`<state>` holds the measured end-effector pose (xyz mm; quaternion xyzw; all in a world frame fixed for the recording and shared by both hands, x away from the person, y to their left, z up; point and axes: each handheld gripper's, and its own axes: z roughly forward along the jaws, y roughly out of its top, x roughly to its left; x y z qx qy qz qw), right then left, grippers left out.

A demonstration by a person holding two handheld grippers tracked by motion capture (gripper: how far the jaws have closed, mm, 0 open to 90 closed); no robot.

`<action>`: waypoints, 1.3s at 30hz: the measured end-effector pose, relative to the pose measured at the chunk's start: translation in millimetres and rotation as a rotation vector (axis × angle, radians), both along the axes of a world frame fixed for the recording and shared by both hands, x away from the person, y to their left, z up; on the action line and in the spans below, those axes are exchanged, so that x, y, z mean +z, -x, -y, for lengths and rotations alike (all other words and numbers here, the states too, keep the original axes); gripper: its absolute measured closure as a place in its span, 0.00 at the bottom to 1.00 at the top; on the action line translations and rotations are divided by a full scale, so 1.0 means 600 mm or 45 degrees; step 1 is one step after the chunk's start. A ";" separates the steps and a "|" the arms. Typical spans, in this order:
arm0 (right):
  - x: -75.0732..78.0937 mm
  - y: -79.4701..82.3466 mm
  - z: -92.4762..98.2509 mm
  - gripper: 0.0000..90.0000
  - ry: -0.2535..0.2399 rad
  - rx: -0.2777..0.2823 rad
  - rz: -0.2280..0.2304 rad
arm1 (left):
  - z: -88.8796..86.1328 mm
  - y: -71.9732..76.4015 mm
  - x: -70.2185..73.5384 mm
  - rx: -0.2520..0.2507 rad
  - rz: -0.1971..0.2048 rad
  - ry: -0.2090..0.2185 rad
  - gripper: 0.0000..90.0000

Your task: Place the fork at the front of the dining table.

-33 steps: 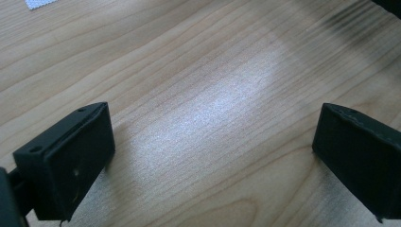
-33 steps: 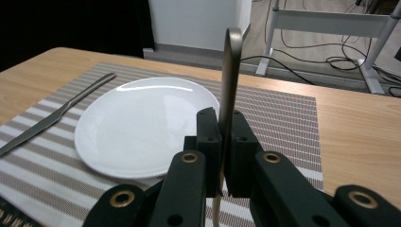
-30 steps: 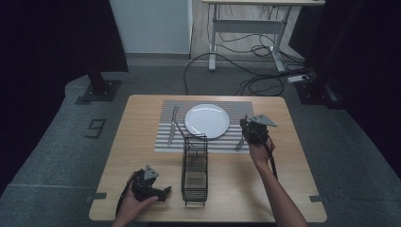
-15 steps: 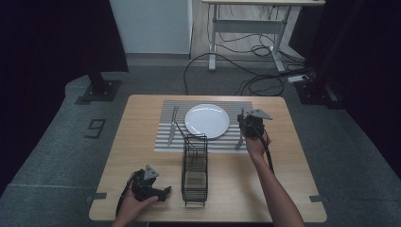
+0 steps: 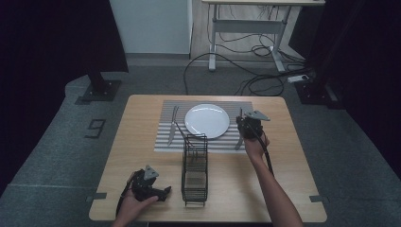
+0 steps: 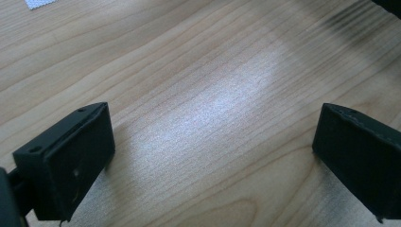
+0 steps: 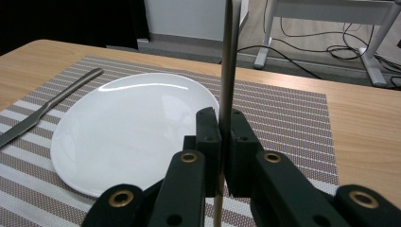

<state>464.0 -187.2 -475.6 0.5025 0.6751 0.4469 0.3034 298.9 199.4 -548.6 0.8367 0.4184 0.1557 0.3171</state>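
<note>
My right gripper point(image 7: 220, 125) is shut on a thin metal piece of cutlery point(image 7: 230, 56), which stands upright between the jaws; its ends are out of sight, so I cannot tell what kind it is. In the high view the right gripper point(image 5: 247, 124) hovers at the right edge of the white plate point(image 5: 206, 120), over the striped placemat point(image 5: 165, 142). My left gripper point(image 5: 163, 192) rests low at the table's front left, its jaws wide open over bare wood point(image 6: 213, 156).
A black wire rack point(image 5: 195, 168) stands upright in the middle of the table, between the two hands. A knife point(image 5: 171, 127) and one more utensil lie on the mat left of the plate. The table edges are near both hands.
My right gripper has edged slightly left toward the plate with the cutlery still in its jaws. The left gripper has stayed put.
</note>
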 end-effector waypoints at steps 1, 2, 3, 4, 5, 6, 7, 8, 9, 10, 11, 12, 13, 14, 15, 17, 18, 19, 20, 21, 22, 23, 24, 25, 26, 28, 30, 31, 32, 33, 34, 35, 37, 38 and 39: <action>-0.002 -0.002 0.000 0.95 0.000 -0.004 -0.008 | 0.000 0.000 0.000 0.000 0.000 0.000 0.00; -0.002 -0.003 0.000 0.95 0.001 -0.007 -0.013 | 0.000 0.000 0.000 0.000 0.000 0.000 0.00; -0.003 -0.004 0.000 0.95 0.002 -0.008 -0.017 | 0.000 0.000 0.000 0.000 0.000 0.000 0.00; -0.003 -0.004 0.000 0.95 0.002 -0.008 -0.017 | 0.000 0.000 0.000 0.000 0.000 0.000 0.00; -0.004 -0.005 0.000 0.95 0.004 -0.008 -0.022 | 0.000 0.000 0.000 0.000 0.000 0.000 0.00; -0.006 -0.008 0.000 0.95 0.011 -0.010 -0.034 | 0.000 0.000 0.000 0.000 0.000 0.000 0.00; -0.007 -0.009 0.000 0.94 0.013 -0.011 -0.037 | 0.000 0.000 0.000 0.000 0.000 0.000 0.00; -0.008 -0.010 0.000 0.94 0.016 -0.012 -0.042 | 0.000 0.000 0.000 0.000 0.000 0.000 0.00; -0.009 -0.011 0.000 0.94 0.021 -0.014 -0.045 | 0.000 0.000 0.000 0.000 0.000 0.000 0.00; -0.011 -0.012 0.000 0.94 0.023 -0.019 -0.048 | 0.000 0.000 0.000 -0.001 0.000 -0.001 0.00; -0.013 -0.013 0.000 0.94 0.020 -0.023 -0.053 | 0.000 -0.001 0.000 -0.001 0.000 -0.001 0.00; -0.015 -0.015 -0.001 0.94 0.024 -0.022 -0.056 | 0.000 -0.001 0.000 -0.001 0.000 -0.001 0.00; -0.017 -0.015 -0.003 0.94 0.031 -0.024 -0.061 | 0.001 -0.001 0.000 -0.001 0.000 -0.001 0.00; -0.019 -0.016 -0.004 0.94 0.036 -0.022 -0.067 | 0.001 -0.001 0.000 -0.001 0.000 -0.001 0.00; -0.019 -0.016 -0.004 0.94 0.036 -0.022 -0.067 | 0.001 -0.001 0.000 -0.001 0.000 -0.001 0.00; -0.029 -0.018 -0.008 0.94 0.052 -0.018 -0.095 | 0.001 -0.001 0.000 -0.001 0.000 -0.001 0.00; -0.033 -0.018 -0.009 0.95 0.055 -0.017 -0.098 | 0.001 -0.001 0.000 -0.001 0.000 -0.001 0.00; -0.037 -0.019 -0.010 0.95 0.058 -0.020 -0.104 | 0.001 -0.001 0.000 -0.001 0.000 -0.001 0.00; -0.041 -0.020 -0.010 0.95 0.054 -0.022 -0.110 | 0.001 -0.001 0.000 -0.001 0.000 -0.001 0.00; -0.044 -0.021 -0.009 0.95 0.052 -0.025 -0.111 | 0.000 -0.001 0.000 -0.001 0.000 -0.001 0.00; -0.046 -0.023 -0.008 0.95 0.047 -0.031 -0.115 | 0.000 -0.001 0.000 -0.001 0.000 -0.001 0.00; -0.046 -0.025 -0.007 0.95 0.040 -0.033 -0.122 | 0.000 -0.001 0.000 -0.002 0.000 -0.001 0.00; -0.046 -0.025 -0.007 0.95 0.040 -0.033 -0.122 | 0.000 -0.001 0.000 -0.002 0.000 -0.001 0.00; -0.048 -0.030 -0.005 0.95 0.033 -0.037 -0.139 | 0.000 -0.001 0.000 -0.004 0.000 -0.001 0.00; -0.049 -0.033 -0.004 0.95 0.032 -0.040 -0.145 | 0.000 -0.001 0.000 -0.006 0.000 -0.001 0.00; -0.051 -0.038 -0.003 0.94 0.029 -0.047 -0.155 | 0.001 -0.002 0.000 -0.008 0.000 -0.001 0.00; -0.055 -0.045 -0.002 0.94 0.012 -0.059 -0.167 | 0.001 -0.002 0.000 -0.008 0.000 0.000 0.00; -0.057 -0.047 -0.001 0.94 0.007 -0.065 -0.171 | 0.001 -0.002 0.000 -0.008 0.002 0.001 0.00; -0.059 -0.049 0.000 0.94 -0.003 -0.073 -0.177 | 0.001 -0.002 0.000 -0.008 0.000 0.000 0.00; -0.062 -0.052 0.001 0.94 -0.011 -0.080 -0.182 | 0.001 -0.002 0.000 -0.008 0.001 0.000 0.00; -0.062 -0.052 0.001 0.94 -0.011 -0.080 -0.182 | 0.001 -0.002 0.000 -0.008 0.001 0.000 0.00; -0.067 -0.057 0.005 0.94 -0.031 -0.096 -0.193 | 0.001 -0.002 0.000 -0.008 0.002 0.001 0.00; -0.069 -0.059 0.006 0.94 -0.043 -0.105 -0.201 | 0.001 -0.002 0.000 -0.008 0.001 0.001 0.00; -0.072 -0.061 0.008 0.94 -0.048 -0.113 -0.208 | 0.001 -0.002 0.000 -0.009 0.001 0.001 0.00; -0.074 -0.063 0.009 0.93 -0.049 -0.121 -0.214 | 0.001 -0.003 0.000 -0.010 0.001 0.001 0.00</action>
